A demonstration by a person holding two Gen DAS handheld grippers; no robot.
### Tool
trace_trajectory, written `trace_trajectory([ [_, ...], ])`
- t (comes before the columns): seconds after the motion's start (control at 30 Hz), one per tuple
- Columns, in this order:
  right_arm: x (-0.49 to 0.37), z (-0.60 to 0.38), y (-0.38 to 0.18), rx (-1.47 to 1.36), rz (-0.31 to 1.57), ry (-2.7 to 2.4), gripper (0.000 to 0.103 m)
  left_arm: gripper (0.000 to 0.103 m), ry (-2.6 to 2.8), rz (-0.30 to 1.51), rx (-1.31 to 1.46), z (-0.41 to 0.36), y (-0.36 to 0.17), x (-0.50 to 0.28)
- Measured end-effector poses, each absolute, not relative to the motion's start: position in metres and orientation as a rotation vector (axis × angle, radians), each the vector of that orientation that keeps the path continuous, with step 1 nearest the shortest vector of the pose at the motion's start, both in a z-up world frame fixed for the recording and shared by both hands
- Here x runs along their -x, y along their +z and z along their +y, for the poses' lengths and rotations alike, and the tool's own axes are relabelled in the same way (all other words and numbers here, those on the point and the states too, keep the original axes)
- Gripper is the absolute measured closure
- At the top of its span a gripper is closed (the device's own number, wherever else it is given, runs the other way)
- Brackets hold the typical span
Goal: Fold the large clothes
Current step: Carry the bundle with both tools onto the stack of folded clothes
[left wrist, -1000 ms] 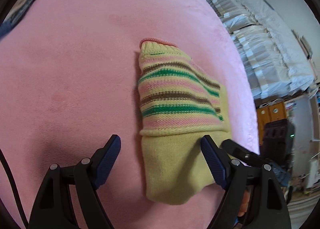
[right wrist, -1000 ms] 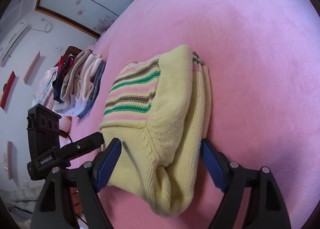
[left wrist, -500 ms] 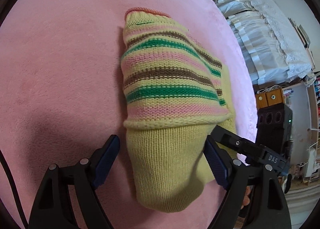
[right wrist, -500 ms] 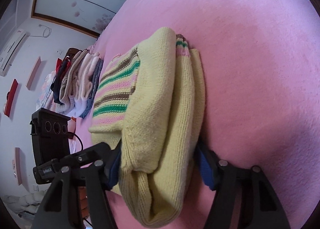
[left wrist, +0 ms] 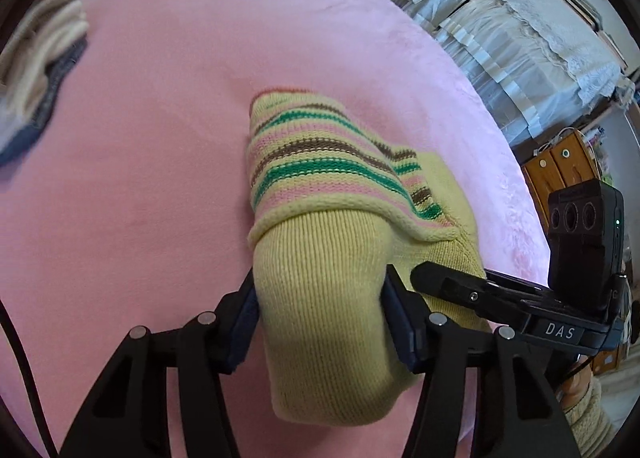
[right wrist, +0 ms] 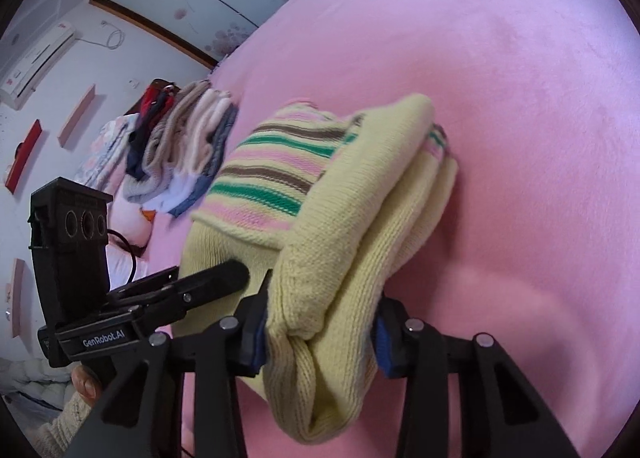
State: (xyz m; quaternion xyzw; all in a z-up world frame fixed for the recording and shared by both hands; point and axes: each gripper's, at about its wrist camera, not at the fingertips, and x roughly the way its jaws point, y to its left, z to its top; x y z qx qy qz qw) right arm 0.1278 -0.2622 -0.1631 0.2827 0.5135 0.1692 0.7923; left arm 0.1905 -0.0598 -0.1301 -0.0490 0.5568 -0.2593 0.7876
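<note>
Two grippers clamp one folded yellow sweater (left wrist: 320,250) lying on a pink blanket (left wrist: 152,129), its striped panel uppermost. Beyond the sweater sits a stack of folded clothes (right wrist: 188,145). Left gripper (left wrist: 320,318) pinches the sweater's near plain-yellow end; right gripper (right wrist: 320,322) squeezes its bunched edge alongside.

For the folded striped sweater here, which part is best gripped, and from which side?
The plain yellow folded end of the sweater, approached from the near side along the bed. The layers bunch there into a thick roll that fits between the fingers; the left gripper and right gripper are each clamped on that end.
</note>
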Motion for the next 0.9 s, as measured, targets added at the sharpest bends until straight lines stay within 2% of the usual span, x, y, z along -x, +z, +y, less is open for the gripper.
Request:
trace_trajectory([
  [0.23, -0.113, -0.191, -0.100, -0.605, 1.040, 0.471, 0.063, 0.047, -0.539, 1.124, 0.137, 0.031, -0.051, -0.163],
  [0.47, -0.149, -0.088, -0.008, -0.529, 0.943, 0.624, 0.063, 0.047, -0.456, 0.995, 0.187, 0.160, 0.051, -0.171],
  [0.7, -0.244, 0.027, 0.070, -0.408, 0.870, 0.715, 0.063, 0.047, -0.361, 0.922, 0.121, 0.265, 0.127, -0.249],
  [0.9, -0.341, 0.098, 0.080, -0.370, 0.837, 0.699, 0.063, 0.047, -0.321, 0.898, 0.110, 0.326, 0.132, -0.349],
])
